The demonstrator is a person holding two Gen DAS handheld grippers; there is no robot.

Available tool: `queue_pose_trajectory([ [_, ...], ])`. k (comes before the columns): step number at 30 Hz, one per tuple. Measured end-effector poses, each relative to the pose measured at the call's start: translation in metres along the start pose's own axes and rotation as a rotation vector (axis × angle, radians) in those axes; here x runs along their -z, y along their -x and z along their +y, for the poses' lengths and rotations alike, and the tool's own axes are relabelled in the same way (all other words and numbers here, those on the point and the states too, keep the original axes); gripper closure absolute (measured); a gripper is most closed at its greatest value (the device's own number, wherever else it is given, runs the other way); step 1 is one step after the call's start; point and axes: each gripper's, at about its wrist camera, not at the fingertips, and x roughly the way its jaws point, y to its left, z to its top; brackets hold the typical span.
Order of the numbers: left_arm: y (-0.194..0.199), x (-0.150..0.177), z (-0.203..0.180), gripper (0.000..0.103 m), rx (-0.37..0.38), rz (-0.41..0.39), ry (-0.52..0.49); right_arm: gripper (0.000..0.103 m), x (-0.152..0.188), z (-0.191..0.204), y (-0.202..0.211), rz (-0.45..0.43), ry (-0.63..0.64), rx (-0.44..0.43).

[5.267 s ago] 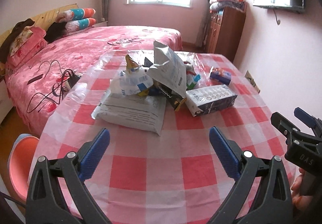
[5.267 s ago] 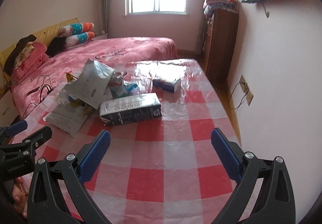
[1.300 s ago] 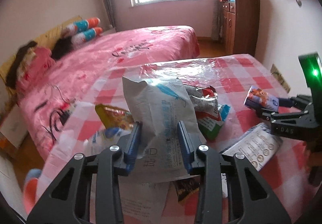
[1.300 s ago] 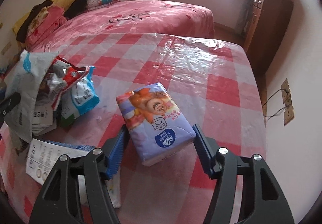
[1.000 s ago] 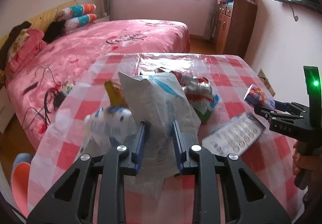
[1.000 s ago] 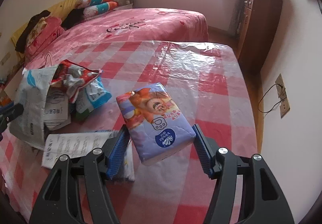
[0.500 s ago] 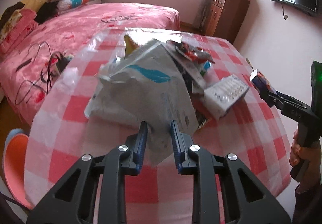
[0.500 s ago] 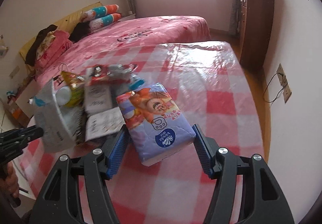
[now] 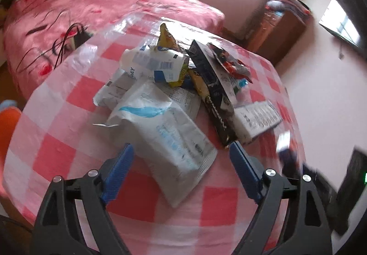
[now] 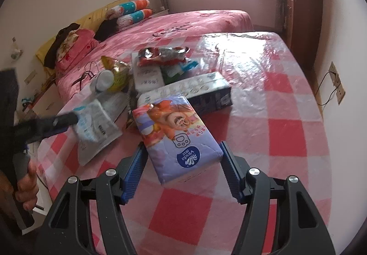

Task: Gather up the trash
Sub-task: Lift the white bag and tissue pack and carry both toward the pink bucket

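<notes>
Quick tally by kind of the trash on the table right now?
Bags and wrappers: 5, the white bag between the opening left gripper jaws, pads clear
Boxes: 1
Tissue packs: 1, held in right gripper
Total: 7, pile partly hidden

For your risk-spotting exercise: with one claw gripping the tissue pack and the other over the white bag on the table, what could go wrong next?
1. The left claw is opening; the white bag lies between its pads, unpressed, and overhangs the trash pile, so it may slide toward the table edge.
2. The right claw pinches only the tissue pack's near end; the pack could tip out.
</notes>
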Motion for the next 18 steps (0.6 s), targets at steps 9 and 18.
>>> queue_pose_trajectory([
  [9,-0.031,-0.015,-0.020,0.011,-0.271,-0.046,0.112,0.039,0.015,-0.009,0.006,0.006,-0.024,-0.044],
  [18,-0.054,-0.014,-0.001,0.009,-0.374,0.013,0.147,0.039,0.026,-0.014,0.010,0.017,-0.032,-0.062],
])
